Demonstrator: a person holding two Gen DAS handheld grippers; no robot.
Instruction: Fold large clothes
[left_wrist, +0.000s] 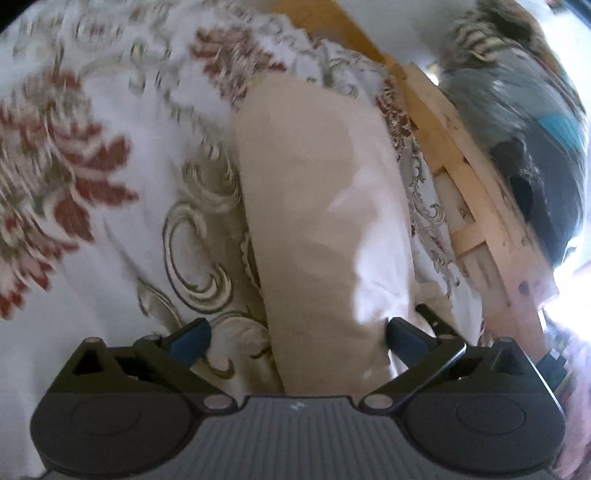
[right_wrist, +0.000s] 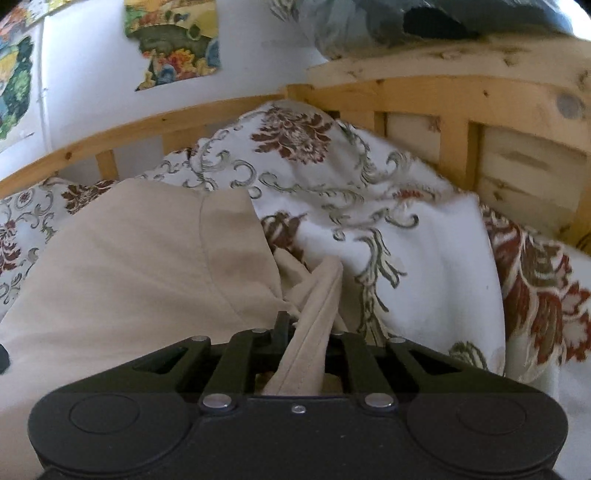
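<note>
A beige garment (left_wrist: 317, 206) lies on a floral bedspread (left_wrist: 110, 155). In the left wrist view a long beige part of it runs away from my left gripper (left_wrist: 295, 339), whose jaws stand wide open on either side of the cloth without pinching it. In the right wrist view the beige garment (right_wrist: 147, 266) spreads to the left, and my right gripper (right_wrist: 306, 332) is shut on a bunched strip of its edge, which passes between the fingers and rises slightly off the bedspread (right_wrist: 406, 236).
A wooden bed frame (right_wrist: 424, 92) with slats borders the bedspread at the back and right. Piled grey and dark fabric (left_wrist: 517, 110) lies beyond the frame. Colourful pictures (right_wrist: 173, 40) hang on the white wall.
</note>
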